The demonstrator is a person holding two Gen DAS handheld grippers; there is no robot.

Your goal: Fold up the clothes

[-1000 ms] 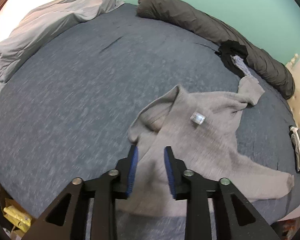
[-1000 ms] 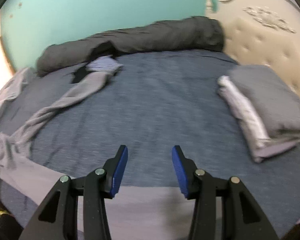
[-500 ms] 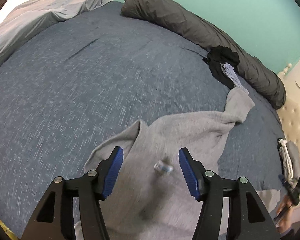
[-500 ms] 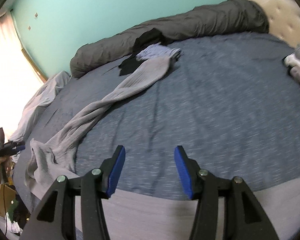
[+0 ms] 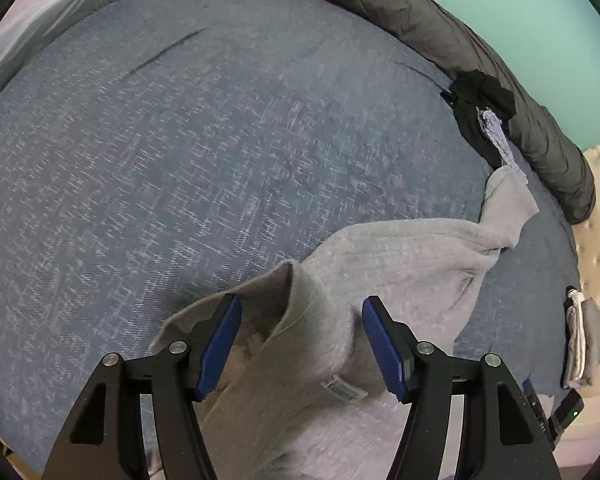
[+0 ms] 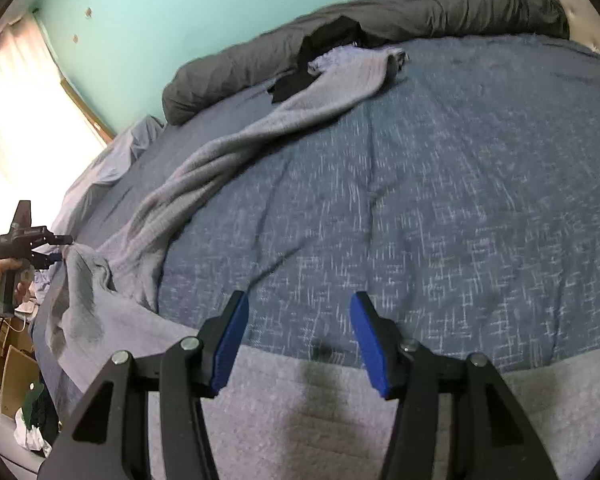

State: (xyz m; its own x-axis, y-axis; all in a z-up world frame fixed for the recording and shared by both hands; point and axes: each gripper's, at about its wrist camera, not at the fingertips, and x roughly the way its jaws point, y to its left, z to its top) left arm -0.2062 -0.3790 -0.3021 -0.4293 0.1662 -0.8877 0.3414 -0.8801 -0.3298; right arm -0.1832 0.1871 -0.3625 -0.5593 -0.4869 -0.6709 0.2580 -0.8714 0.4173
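Both grippers hovered over a grey sweater (image 5: 400,248) that lay spread on the blue bedcover (image 5: 180,160). On the left gripper (image 5: 302,340) the jaws were opening, and the raised collar fold of the sweater stood between the blue pads (image 5: 220,340) without being pressed by them. A small sewn label (image 5: 342,390) showed at the neck, just below the collar; its writing was too blurred to read. On the right gripper (image 6: 296,336) the jaws stood apart with no cloth between them, and the flat lower edge of the sweater lay under the fingers.

The left wrist view showed what the right one did not: the collar from close, the label, and a small pile of folded clothes (image 5: 580,344) at the right edge of the bed, beside the cream tufted headboard (image 5: 598,240).

The right wrist view showed one long sleeve (image 6: 260,120) that ran across the bedcover toward a black garment (image 6: 320,52) and a rolled dark grey duvet (image 6: 420,12) along the turquoise wall (image 6: 180,8). At the far left of that view a hand (image 6: 0,284) held the left gripper near the bunched collar. Also only in this view were a bright curtained window (image 6: 20,120) and a cardboard box (image 6: 16,376) on the floor beside the bed.
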